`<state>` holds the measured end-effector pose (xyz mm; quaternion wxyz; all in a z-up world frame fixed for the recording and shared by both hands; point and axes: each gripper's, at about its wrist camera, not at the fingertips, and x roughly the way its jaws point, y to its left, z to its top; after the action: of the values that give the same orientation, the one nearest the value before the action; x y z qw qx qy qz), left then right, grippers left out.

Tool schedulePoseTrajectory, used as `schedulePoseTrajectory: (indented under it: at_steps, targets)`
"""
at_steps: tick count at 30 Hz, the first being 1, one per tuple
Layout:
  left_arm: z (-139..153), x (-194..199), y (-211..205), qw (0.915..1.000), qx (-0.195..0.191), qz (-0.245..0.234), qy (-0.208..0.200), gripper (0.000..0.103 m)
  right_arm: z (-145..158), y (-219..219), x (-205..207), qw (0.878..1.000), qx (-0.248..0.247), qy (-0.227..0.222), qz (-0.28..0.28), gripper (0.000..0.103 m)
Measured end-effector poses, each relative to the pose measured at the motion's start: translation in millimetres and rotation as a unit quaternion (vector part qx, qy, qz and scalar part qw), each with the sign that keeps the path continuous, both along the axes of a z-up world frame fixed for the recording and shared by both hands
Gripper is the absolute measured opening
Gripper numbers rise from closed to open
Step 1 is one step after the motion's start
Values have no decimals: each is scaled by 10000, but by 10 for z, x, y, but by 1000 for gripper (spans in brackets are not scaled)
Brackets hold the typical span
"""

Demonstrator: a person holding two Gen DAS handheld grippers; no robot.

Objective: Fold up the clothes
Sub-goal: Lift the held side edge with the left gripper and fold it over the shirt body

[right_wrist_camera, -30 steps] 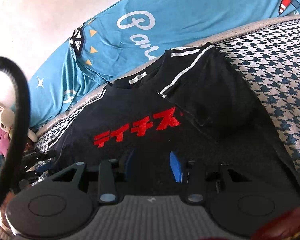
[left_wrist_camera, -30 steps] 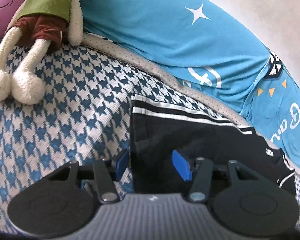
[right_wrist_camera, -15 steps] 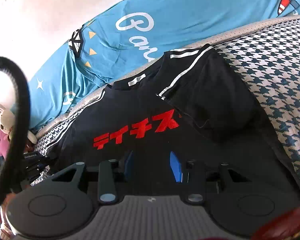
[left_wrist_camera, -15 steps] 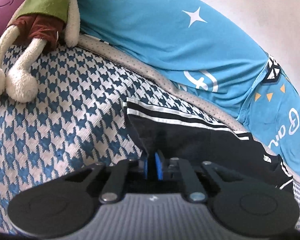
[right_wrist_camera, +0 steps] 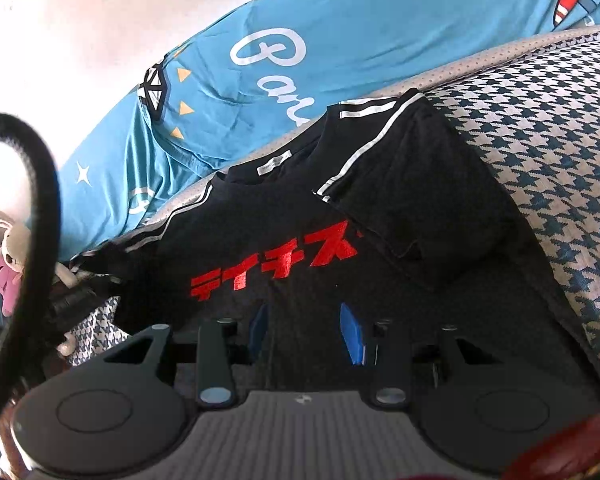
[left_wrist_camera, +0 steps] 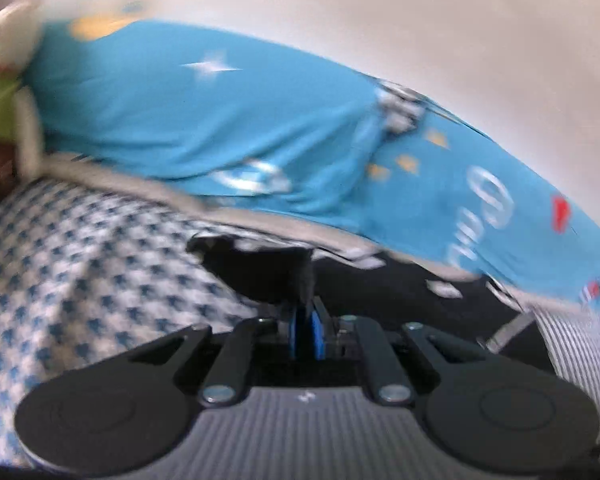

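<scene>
A black T-shirt (right_wrist_camera: 380, 280) with red lettering and white shoulder stripes lies front up on the houndstooth bed cover (right_wrist_camera: 560, 160). Its right sleeve (right_wrist_camera: 412, 192) is folded in over the chest. In the blurred left wrist view my left gripper (left_wrist_camera: 305, 314) is shut on the edge of the other sleeve (left_wrist_camera: 268, 268), whose black cloth stands up from the blue pads, raised off the cover. My right gripper (right_wrist_camera: 305, 330) hangs open low over the shirt's front, just below the lettering, its blue pads well apart with nothing pinched.
A blue pillow (right_wrist_camera: 300, 40) with white script lies along the white wall behind the shirt. A plush rabbit (left_wrist_camera: 4, 92) sits at the far left of the bed. A black cable (right_wrist_camera: 40, 184) arcs through the left of the right wrist view.
My left gripper went from open around the sleeve edge to shut on it, then swung up and to the right with the cloth, blurring its view. My right gripper stayed still.
</scene>
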<state>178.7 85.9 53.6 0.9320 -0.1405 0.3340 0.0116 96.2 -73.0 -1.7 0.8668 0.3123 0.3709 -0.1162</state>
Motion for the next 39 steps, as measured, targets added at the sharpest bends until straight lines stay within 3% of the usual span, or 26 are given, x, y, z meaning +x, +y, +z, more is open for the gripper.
schedulePoseTrajectory:
  at_steps: [3, 4, 8, 14, 25, 39]
  targets:
    - [-101, -46, -282, 9976, 27, -675, 118, 22, 13, -10, -8, 10000, 0, -24, -15, 41]
    - [-120, -66, -332, 9968, -24, -793, 127, 31, 17, -14, -10, 10000, 1, -30, -20, 41]
    - [-90, -129, -376, 9967, -8, -811, -2, 39, 20, -21, -11, 10000, 14, -37, -21, 41]
    - [-76, -82, -146, 9993, -209, -308, 44, 41, 15, -20, -12, 10000, 11, -38, -16, 41]
    - [-198, 69, 37, 9994, 107, 287, 155, 51, -4, 13, 6, 10000, 30, -5, 49, 41]
    - [-496, 435, 139, 9938, 682, 752, 463, 54, -39, 38, 61, 9999, 9, 82, 141, 41]
